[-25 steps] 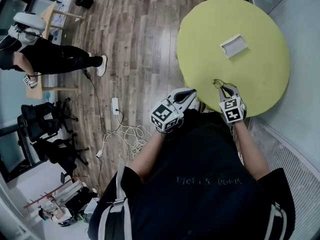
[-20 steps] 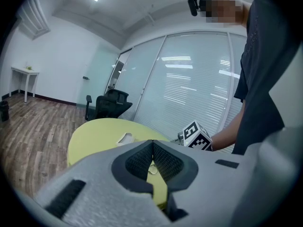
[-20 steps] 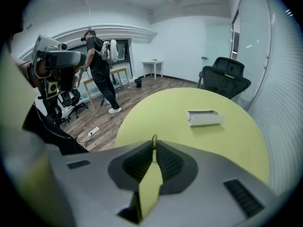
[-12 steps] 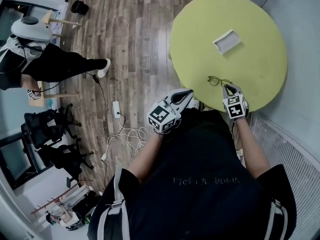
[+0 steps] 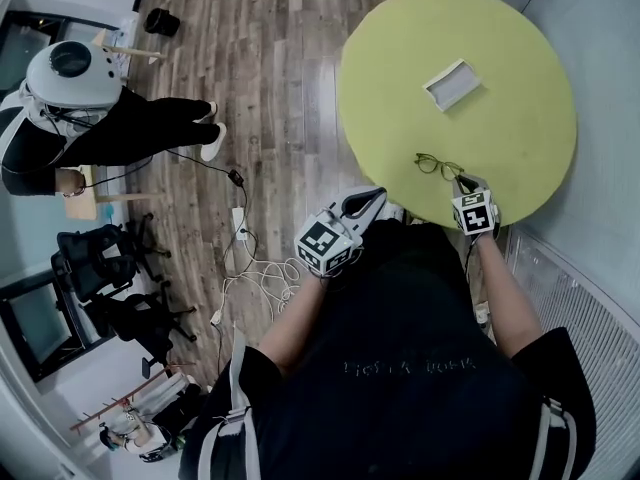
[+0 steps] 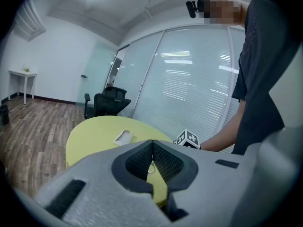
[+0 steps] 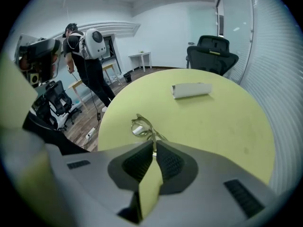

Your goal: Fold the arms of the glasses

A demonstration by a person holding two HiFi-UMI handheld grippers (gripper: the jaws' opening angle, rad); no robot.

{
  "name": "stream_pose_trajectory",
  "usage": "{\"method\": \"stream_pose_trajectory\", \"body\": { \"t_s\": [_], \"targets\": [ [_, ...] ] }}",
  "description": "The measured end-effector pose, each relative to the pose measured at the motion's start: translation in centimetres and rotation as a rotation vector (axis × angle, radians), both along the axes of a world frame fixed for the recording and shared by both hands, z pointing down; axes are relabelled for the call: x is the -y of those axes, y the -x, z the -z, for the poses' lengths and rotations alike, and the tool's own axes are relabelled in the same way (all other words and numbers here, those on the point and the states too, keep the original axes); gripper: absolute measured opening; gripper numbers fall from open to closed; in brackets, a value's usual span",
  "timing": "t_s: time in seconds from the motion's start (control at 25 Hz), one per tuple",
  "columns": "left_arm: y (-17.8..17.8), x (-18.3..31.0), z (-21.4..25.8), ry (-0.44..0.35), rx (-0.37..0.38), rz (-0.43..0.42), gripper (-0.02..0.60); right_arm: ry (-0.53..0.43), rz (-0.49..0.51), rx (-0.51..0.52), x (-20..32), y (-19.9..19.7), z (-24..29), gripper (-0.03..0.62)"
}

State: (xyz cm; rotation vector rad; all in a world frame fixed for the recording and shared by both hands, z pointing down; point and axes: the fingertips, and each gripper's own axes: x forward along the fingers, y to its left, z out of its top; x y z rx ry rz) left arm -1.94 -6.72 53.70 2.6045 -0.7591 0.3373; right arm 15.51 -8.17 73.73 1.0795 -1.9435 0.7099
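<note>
Thin-framed glasses [image 5: 437, 165] lie on the round yellow-green table [image 5: 520, 68], near its front edge. My right gripper [image 5: 465, 184] sits just behind them, shut on one arm of the glasses. In the right gripper view the lenses [image 7: 141, 126] stand just past the closed tips [image 7: 154, 146], with the arm running in between them. My left gripper [image 5: 366, 204] hangs off the table's left front edge, close to my body. It is shut with nothing in it [image 6: 152, 144].
A white rectangular case [image 5: 449, 83] lies near the table's middle, far from both grippers. A person with a white backpack [image 5: 70, 78] stands at the left. Cables and a power strip [image 5: 240, 230] lie on the wood floor. Office chairs [image 5: 100, 263] stand at the lower left.
The right gripper stays at the glasses, which shifted slightly farther onto the table. The left gripper has hardly moved. The person at the left has come closer.
</note>
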Motion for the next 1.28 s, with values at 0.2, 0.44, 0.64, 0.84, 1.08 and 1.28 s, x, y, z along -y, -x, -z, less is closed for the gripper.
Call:
{"method": "stream_pose_trajectory", "body": {
  "t_s": [0.2,0.44,0.64,0.84,1.08,1.28],
  "targets": [
    [0.2,-0.3,0.1,0.006,0.014,0.009,0.018,0.012,-0.007,-0.012,0.0,-0.6,-1.7,0.035],
    [0.6,-0.2,0.2,0.024,0.021,0.025,0.018,0.036,0.018,-0.024,0.5,-0.5,-2.1,0.035],
    [1.4,-0.9,0.5,0.027,0.032,0.02,0.018,0.064,0.048,-0.06,-0.5,0.3,-2.6,0.034],
    [1.2,-0.9,0.5,0.027,0.029,0.026,0.018,0.078,0.06,-0.071,-0.8,-0.2,-3.6,0.034],
    [0.6,-0.4,-0.3,0.032,0.036,0.025,0.018,0.102,0.057,-0.072,-0.2,-0.8,-5.0,0.034],
    [0.4,-0.7,-0.1,0.031,0.029,0.024,0.018,0.085,0.036,-0.071,-0.2,-1.3,-4.7,0.035]
  ]
}}
